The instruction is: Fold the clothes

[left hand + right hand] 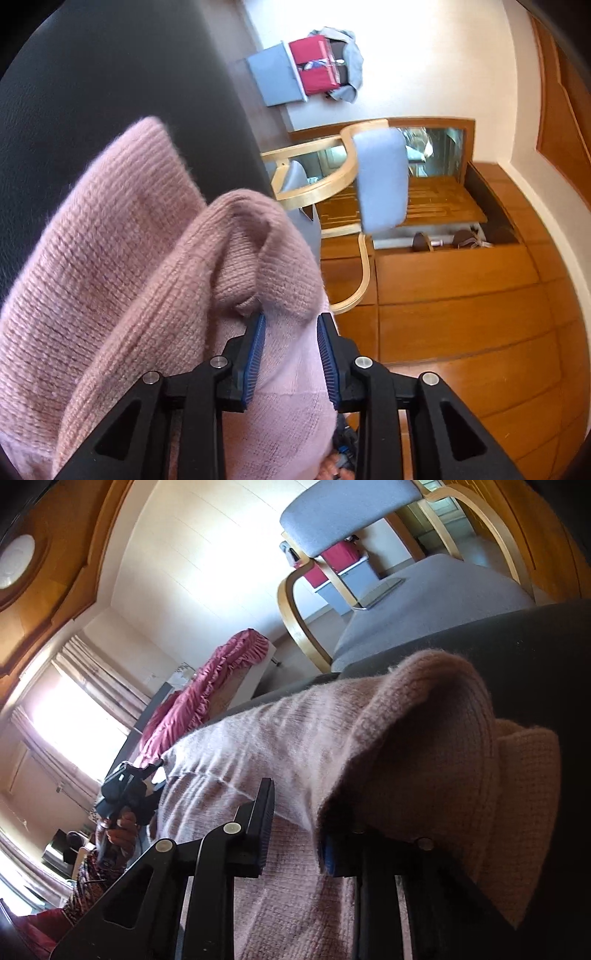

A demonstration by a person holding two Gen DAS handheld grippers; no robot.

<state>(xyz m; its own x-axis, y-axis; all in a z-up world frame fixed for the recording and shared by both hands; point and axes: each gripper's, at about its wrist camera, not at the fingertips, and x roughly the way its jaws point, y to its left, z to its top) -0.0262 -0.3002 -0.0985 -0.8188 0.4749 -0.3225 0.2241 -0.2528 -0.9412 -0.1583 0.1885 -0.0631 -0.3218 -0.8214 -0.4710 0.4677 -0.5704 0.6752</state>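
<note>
A pink knitted sweater [110, 258] lies on a dark table [110, 92]. In the left wrist view my left gripper [291, 321] has its blue-padded jaws closed on a bunched fold of the sweater, lifted off the surface. In the right wrist view the sweater [258, 738] stretches across the dark table [535, 646]. My right gripper [295, 812] grips a thick fold of it; the knit drapes over and hides the right fingertip. My left gripper [125, 786] shows at the sweater's far end, held by a hand.
A blue-cushioned wooden armchair [369, 184] stands beside the table, also in the right wrist view [369, 535]. A blue bin with red cloth [306, 66] sits by the wall. Wooden cabinets [461, 295] stand beyond. A red ruffled cloth [207, 686] lies near the window.
</note>
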